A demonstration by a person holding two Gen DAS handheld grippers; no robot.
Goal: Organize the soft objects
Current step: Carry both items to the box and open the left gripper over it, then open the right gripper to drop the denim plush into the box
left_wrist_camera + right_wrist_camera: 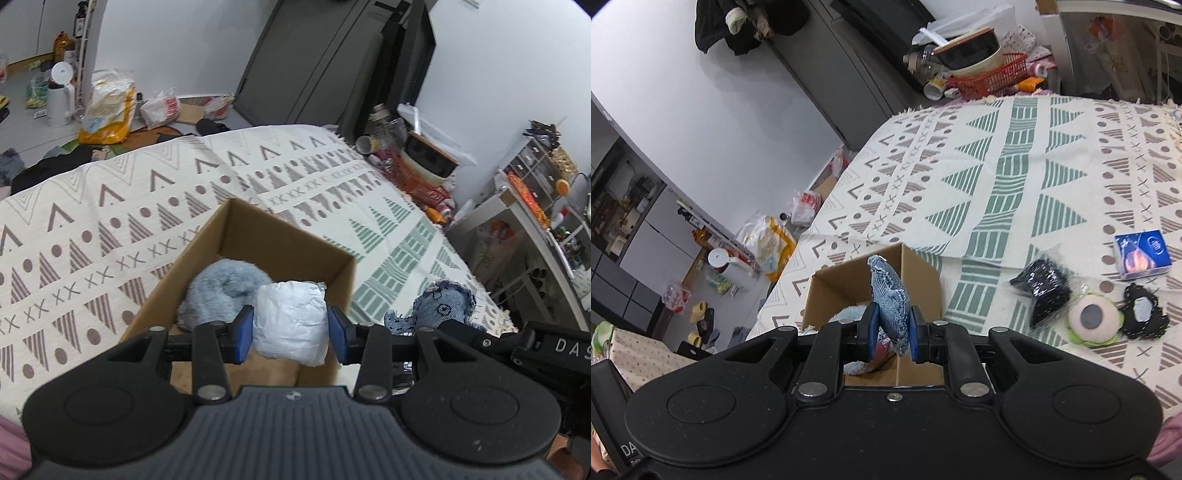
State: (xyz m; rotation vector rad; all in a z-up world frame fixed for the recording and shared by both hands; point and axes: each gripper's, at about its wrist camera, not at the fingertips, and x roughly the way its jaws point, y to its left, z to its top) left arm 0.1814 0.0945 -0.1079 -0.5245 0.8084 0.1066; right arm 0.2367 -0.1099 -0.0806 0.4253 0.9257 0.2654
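While left tongs (291, 334) grip a silver bundle (291, 321) over the box (273, 236), right tongs (891, 334) clamp denim (890, 295).

left wrist: close above the cardboard box (258, 254), looking down and forward across the bed cover (110, 206) toward the door at 12 o'clock
right wrist: close above the same box (916, 273), tilted, floor at 9 o'clock, bed at 2 o'clock
shared: box, bed cover, red basket (993, 79)
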